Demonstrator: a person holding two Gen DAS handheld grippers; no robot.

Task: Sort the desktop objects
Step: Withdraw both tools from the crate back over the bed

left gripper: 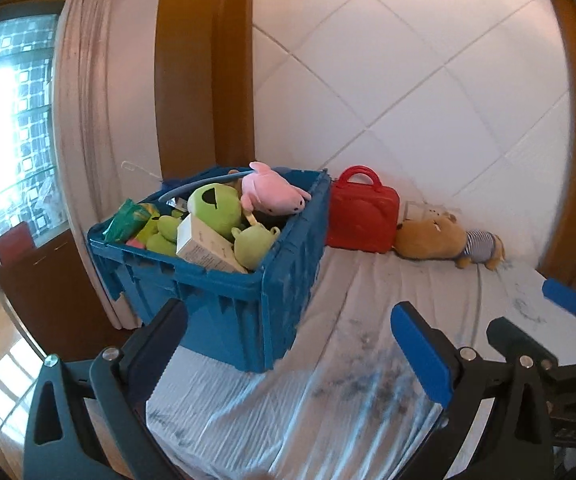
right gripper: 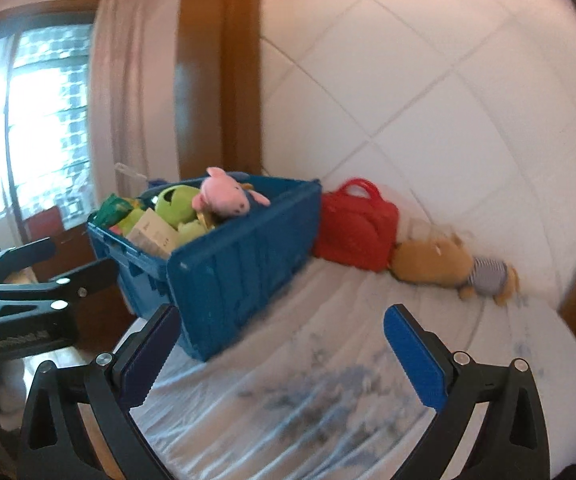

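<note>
Both grippers, left gripper (left gripper: 288, 352) and right gripper (right gripper: 280, 356), are held wide, empty. Brown plush bear in striped shirt (left gripper: 443, 240) is left against the wall beside the red plastic handled case (left gripper: 361, 216); it should be pinched mid-body, then lifted into the blue plastic crate (left gripper: 224, 300).

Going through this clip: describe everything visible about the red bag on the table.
The red bag is a small, stiff-looking case with rounded corners, faint moulded outlines on its front and one arched handle on top. It stands upright and looks closed, at the back of the cloth-covered table by the tiled wall. The blue crate is beside it on one side, the brown plush bear on the other.
</note>
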